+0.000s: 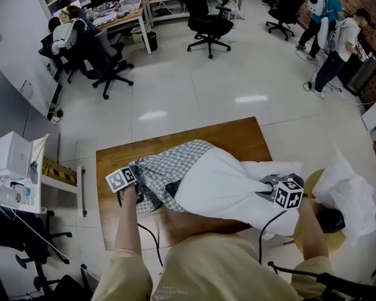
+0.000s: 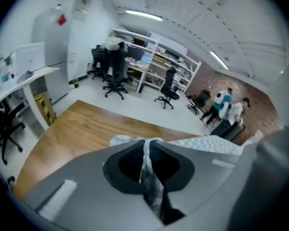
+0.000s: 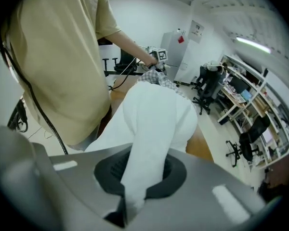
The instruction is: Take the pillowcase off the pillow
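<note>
A white pillow (image 1: 225, 184) lies across the wooden table (image 1: 238, 137). Its grey-and-white checked pillowcase (image 1: 169, 168) is bunched over the pillow's left end. My left gripper (image 1: 136, 188) is at that end, shut on a fold of the checked pillowcase (image 2: 151, 177), which runs up between its jaws (image 2: 147, 146). My right gripper (image 1: 265, 185) is at the pillow's right end, shut on a pinch of the bare white pillow (image 3: 154, 114) that fills its jaws (image 3: 142, 153). In the right gripper view the pillowcase (image 3: 156, 81) and the left gripper (image 3: 156, 64) show at the far end.
A white bag (image 1: 344, 193) sits on a stool right of the table. A shelf with a white box (image 1: 11, 155) stands at the left. Office chairs (image 1: 207, 17), desks and two standing people (image 1: 329, 30) are across the floor beyond the table's far edge.
</note>
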